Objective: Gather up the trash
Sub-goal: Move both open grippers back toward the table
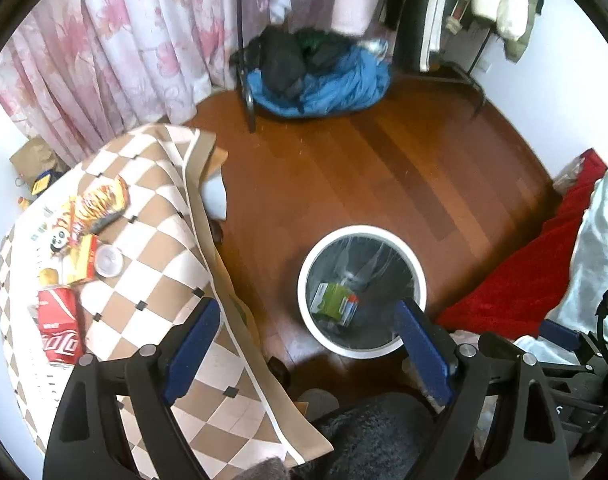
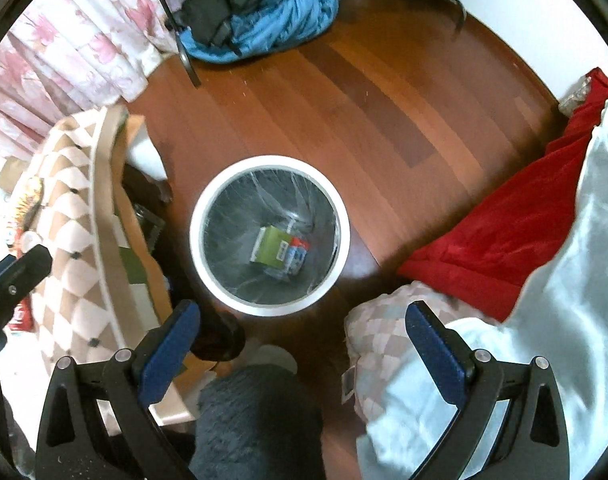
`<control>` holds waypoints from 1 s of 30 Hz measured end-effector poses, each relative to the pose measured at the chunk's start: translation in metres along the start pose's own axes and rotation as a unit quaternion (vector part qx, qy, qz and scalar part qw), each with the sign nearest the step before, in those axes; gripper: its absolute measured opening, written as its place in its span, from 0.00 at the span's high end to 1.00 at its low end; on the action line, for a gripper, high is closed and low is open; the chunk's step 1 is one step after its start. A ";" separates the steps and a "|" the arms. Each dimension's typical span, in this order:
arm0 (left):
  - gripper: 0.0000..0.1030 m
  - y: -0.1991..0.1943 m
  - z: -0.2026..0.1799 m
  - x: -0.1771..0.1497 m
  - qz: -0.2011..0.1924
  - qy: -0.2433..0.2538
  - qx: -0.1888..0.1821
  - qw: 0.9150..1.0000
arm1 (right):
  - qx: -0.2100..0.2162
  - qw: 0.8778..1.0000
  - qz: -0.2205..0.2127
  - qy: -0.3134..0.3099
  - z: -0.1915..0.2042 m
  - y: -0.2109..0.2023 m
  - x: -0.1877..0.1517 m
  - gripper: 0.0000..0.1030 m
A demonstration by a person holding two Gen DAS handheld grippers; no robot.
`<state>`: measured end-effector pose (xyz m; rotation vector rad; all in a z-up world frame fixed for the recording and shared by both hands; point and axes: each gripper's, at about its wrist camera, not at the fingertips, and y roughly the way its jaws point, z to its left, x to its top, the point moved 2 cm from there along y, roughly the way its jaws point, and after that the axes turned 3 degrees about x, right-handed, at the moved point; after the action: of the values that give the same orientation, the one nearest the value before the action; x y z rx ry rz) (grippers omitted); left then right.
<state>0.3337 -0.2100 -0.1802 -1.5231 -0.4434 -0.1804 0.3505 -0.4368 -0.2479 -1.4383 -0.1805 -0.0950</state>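
Observation:
A white round trash bin with a clear liner stands on the wooden floor. A green and white carton lies at its bottom. On the checkered tablecloth lie a red cola can, a yellow snack bag, an orange-yellow box and a white lid. My left gripper is open and empty, between table edge and bin. My right gripper is open and empty, just in front of the bin.
A red blanket and white bedding lie at the right. A blue and black clothes pile sits by a rack at the back. Pink curtains hang at the left. A dark fuzzy slipper is below.

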 end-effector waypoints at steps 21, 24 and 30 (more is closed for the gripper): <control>0.13 -0.083 0.204 -0.046 -0.064 -0.149 0.096 0.982 | 0.106 0.987 -0.085 -0.088 0.167 -0.125 -0.019 0.00; 0.13 -0.066 0.262 -0.076 -0.032 -0.196 0.134 0.971 | 0.125 0.983 -0.058 -0.124 0.224 -0.101 -0.030 0.00; 0.13 -0.023 0.379 -0.153 0.046 -0.297 0.204 0.932 | 0.164 0.970 0.014 -0.181 0.345 -0.028 -0.055 0.00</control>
<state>0.1226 0.1384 -0.2234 -1.1594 -0.8309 0.4392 0.2684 -0.1010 -0.1887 -1.1164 -0.4541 0.2143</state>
